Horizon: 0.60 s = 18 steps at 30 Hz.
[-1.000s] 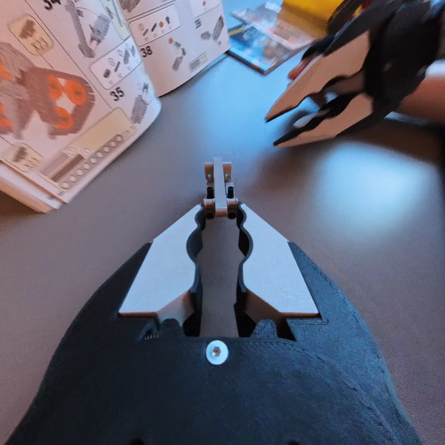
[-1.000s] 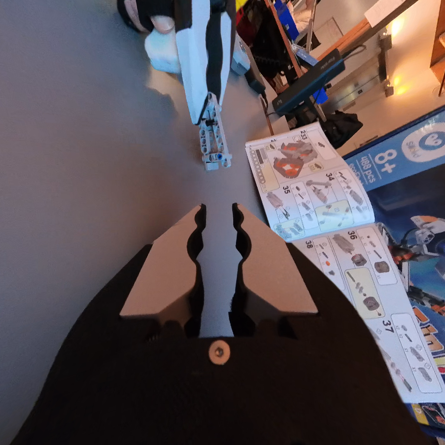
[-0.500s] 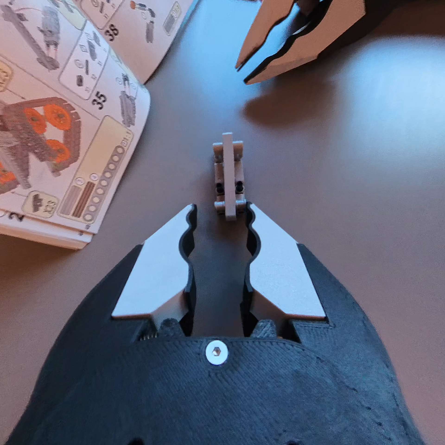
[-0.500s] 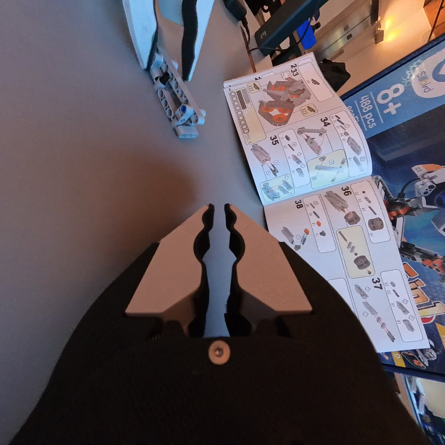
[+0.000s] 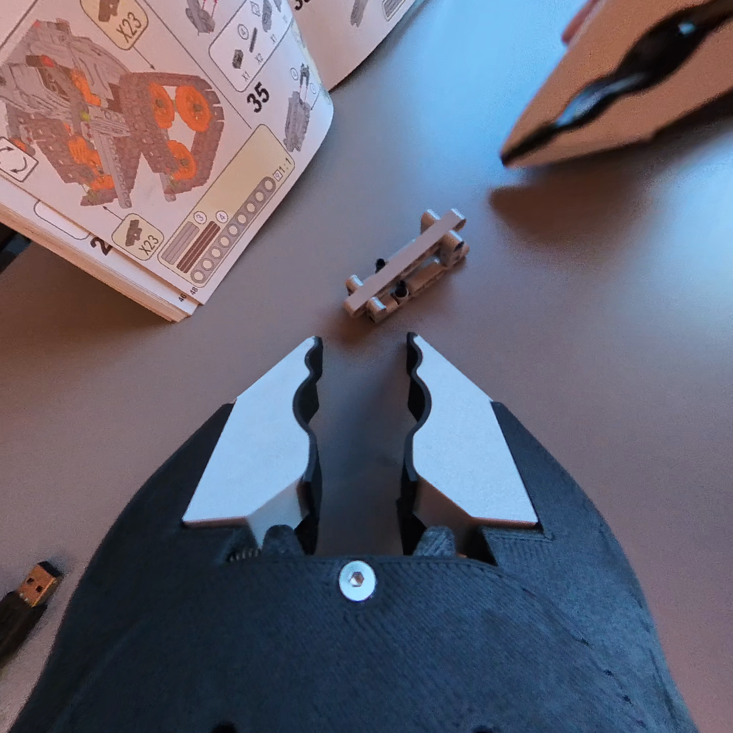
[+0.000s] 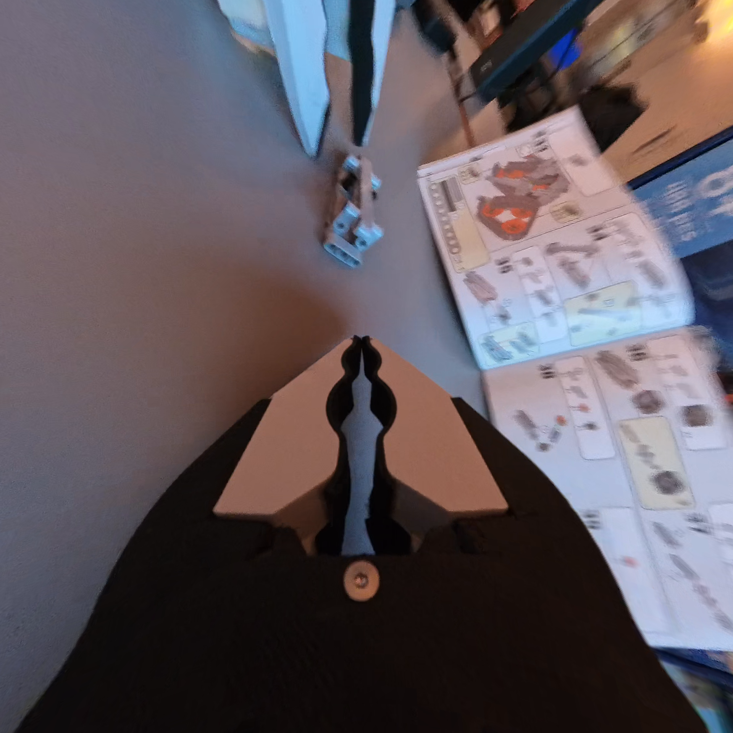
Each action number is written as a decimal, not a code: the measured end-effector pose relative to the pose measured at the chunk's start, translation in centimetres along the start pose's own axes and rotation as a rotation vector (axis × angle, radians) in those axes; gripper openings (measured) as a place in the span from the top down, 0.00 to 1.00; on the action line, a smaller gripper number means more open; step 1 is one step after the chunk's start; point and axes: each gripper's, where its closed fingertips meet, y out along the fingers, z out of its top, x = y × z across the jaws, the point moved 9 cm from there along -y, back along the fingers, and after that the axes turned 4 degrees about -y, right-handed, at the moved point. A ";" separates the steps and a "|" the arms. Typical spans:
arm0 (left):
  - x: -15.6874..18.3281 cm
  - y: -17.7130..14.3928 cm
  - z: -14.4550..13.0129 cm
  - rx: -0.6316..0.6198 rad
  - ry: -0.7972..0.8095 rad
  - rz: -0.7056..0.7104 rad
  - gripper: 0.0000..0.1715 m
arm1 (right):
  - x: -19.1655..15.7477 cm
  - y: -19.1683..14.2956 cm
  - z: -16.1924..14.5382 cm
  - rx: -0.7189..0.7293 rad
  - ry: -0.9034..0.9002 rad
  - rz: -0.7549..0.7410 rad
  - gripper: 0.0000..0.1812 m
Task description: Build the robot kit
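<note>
A small grey brick assembly [image 5: 404,266] with black pins lies slanted on the grey-brown table [image 5: 555,396], just beyond my left gripper [image 5: 364,341], which is open and empty. The assembly also shows in the right wrist view [image 6: 353,210], straight ahead of my right gripper [image 6: 361,338], whose tips are shut together on nothing. The right gripper shows in the left wrist view [image 5: 511,156] at the upper right, above the table. The left gripper shows in the right wrist view [image 6: 337,148], just behind the assembly.
An open instruction booklet [image 5: 158,150] lies left of the assembly and also shows in the right wrist view [image 6: 575,337]. A blue box [image 6: 698,206] lies under the booklet. A USB plug on a black cable [image 5: 37,587] lies at the lower left. Dark equipment [image 6: 515,67] stands past the table edge. Left tips to right tips: about 12 centimetres.
My left gripper let go of the assembly, opened wider and drew back; the assembly now lies slanted on the table. My right gripper closed fully.
</note>
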 end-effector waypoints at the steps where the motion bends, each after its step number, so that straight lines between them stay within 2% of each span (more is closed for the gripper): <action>1: 0.0 0.2 0.2 -0.002 -0.015 -0.004 0.76 | 0.0 0.3 0.8 -0.041 0.111 0.052 0.98; 4: 0.2 0.3 0.2 -0.006 -0.023 -0.013 0.75 | 0.3 1.1 3.2 -0.056 0.434 0.198 0.80; 6: 0.5 0.3 0.3 -0.006 -0.012 -0.020 0.78 | 0.6 2.0 3.9 -0.038 0.556 0.263 0.76; 9: 1.2 0.4 0.4 -0.011 -0.014 -0.058 0.82 | 0.8 3.3 3.3 -0.082 0.577 0.247 0.77; 12: 1.4 0.4 0.4 -0.011 -0.003 -0.069 0.84 | 1.2 3.7 3.0 -0.073 0.573 0.256 0.82; 18: 1.5 0.3 0.3 -0.011 -0.005 -0.079 0.81 | 2.6 4.1 1.6 -0.097 0.578 0.206 0.84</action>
